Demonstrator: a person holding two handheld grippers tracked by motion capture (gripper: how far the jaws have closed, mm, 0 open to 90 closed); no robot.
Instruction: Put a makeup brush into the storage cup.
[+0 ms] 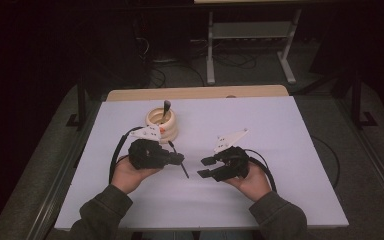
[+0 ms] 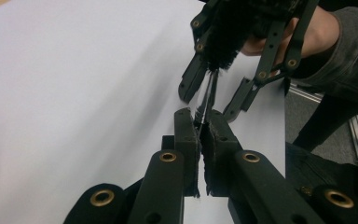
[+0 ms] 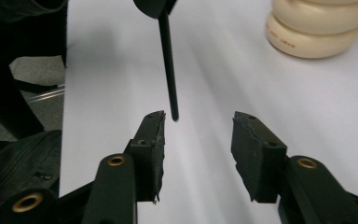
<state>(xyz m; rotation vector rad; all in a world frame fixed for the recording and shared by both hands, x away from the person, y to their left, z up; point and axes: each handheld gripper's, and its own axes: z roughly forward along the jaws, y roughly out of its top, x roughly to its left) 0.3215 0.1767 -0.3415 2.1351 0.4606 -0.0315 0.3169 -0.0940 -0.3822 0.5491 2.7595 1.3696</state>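
Left gripper (image 1: 179, 159), held in the person's left hand (image 1: 126, 175), has its two black jaws pressed together on one end of a thin black rod (image 1: 184, 170). In the left gripper view the rod (image 2: 208, 95) shows as a slim, straight, dark stick running out from between the padded jaws toward the other gripper. In the right gripper view the rod (image 3: 168, 65) is smooth and matte black, round in section, of even thickness, with a blunt rounded tip; it hangs over the white table top (image 1: 280, 150), and that tip sits just beside the tip of one jaw, not touching either pad.

Right gripper (image 1: 206, 167), held in the person's right hand (image 1: 254, 182), has its jaws standing apart, with nothing pinched between them. From above, it faces the left gripper across a small gap, and the rod slants down from the left gripper's jaws into that gap, near the middle of the table.

Behind the left gripper, toward the far edge of the table, stands a cream-coloured ribbed holder (image 1: 161, 124) made of stacked rounded rings. A dark-handled tool (image 1: 166, 109) stands upright in it. The holder's lower rings, with small red markings, also appear at the top of the right gripper view (image 3: 317, 32).

Both forearms wear dark sleeves (image 1: 105, 207), and a black cable (image 1: 114, 155) loops from each gripper.
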